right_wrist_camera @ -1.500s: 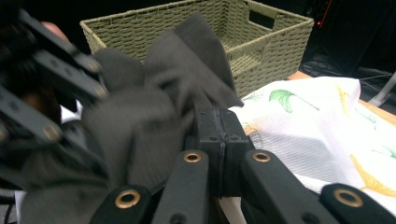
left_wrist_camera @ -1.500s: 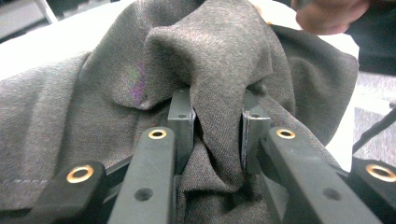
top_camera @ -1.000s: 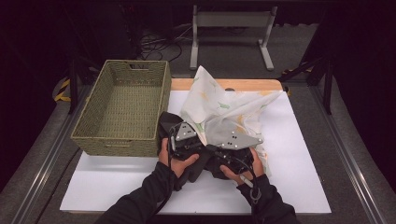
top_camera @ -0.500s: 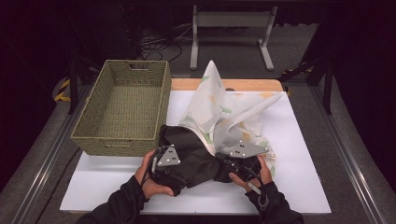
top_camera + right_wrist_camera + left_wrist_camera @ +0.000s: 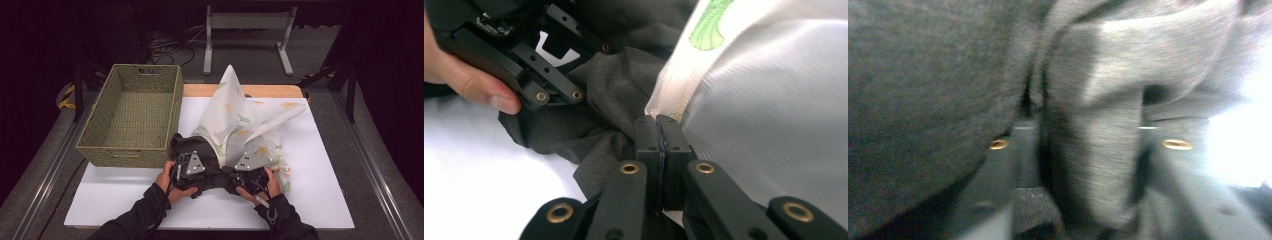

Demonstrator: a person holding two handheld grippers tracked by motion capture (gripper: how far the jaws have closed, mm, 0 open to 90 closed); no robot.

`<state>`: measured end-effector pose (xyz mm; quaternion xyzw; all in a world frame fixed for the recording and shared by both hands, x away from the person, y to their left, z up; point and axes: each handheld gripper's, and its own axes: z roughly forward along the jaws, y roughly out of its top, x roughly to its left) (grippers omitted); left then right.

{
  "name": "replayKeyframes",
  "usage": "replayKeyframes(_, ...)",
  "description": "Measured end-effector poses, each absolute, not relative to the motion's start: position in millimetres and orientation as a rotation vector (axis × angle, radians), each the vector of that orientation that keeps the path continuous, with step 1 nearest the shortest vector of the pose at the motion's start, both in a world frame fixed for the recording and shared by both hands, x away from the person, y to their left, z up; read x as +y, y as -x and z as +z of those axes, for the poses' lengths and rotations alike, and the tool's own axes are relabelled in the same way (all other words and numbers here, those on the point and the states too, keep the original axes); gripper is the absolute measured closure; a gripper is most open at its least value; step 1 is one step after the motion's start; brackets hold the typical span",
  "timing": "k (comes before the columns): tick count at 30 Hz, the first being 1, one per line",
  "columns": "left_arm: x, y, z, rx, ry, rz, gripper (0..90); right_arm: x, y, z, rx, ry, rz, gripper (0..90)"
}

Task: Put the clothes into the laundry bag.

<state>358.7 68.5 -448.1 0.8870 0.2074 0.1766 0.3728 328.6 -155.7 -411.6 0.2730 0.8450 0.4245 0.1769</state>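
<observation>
- Both grippers have drawn apart a little since half a second ago; the white cloth (image 5: 245,120) peaks higher.
- Right gripper (image 5: 657,125) has its jaws pressed together on the white cloth's edge.
- Left gripper (image 5: 187,167) pinches a fold of the grey cloth (image 5: 1098,150).
- Both cloths lie on the white board (image 5: 125,195), beside the basket (image 5: 135,112).
</observation>
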Motion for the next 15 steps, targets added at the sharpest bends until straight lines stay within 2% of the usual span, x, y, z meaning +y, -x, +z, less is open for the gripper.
replayKeyframes(6,83,-354,-423,0.559,-2.135,0.415,72.2,-144,-331,-395,2.385,-0.754,1.295,89.6)
replayKeyframes(12,101,-335,-376,0.556,-1.967,0.433,72.3,-124,-323,-342,2.334,-0.649,1.411,89.8)
replayKeyframes(15,95,-331,-366,0.564,-1.934,0.435,72.0,-122,-317,-320,2.302,-0.618,1.440,89.8)
